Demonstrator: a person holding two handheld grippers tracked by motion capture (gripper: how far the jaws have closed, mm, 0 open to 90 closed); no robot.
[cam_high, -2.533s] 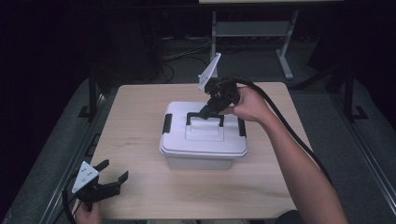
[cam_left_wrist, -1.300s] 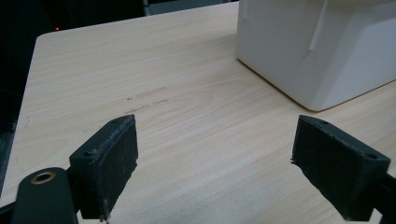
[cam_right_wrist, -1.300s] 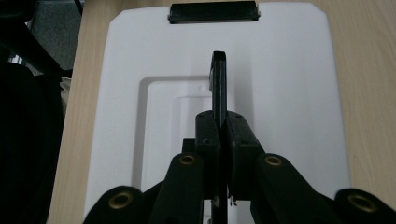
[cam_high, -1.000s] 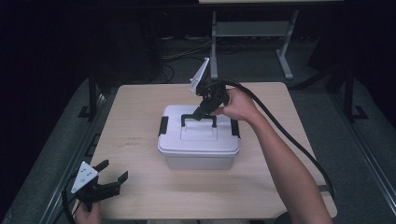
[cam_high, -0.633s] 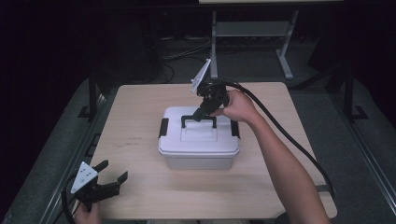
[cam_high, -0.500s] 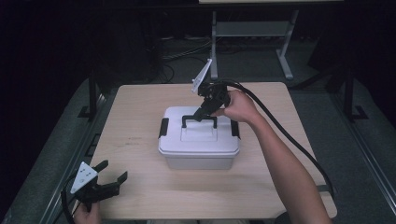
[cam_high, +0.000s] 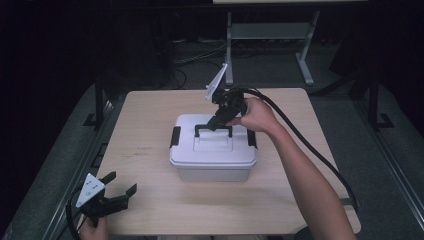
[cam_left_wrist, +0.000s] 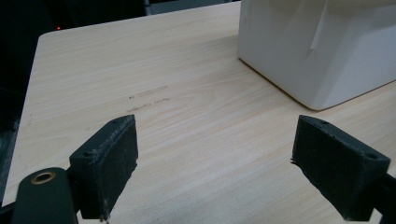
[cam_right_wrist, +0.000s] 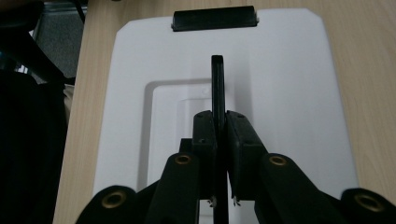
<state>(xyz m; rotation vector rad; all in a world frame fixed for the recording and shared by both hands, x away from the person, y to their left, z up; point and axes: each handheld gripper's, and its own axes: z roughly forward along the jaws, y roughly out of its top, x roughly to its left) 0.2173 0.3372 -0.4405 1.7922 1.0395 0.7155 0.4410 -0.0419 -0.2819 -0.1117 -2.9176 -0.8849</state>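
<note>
One white box (cam_high: 212, 155) (latched) centres table (cam_high: 150, 130)

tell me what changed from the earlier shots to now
The right gripper came down from above the white box and shut on its black handle, which now stands raised off the lid; the pads press it from both sides. The box kept its place on the table. The left gripper stayed open at the near left corner, holding nothing.
</note>
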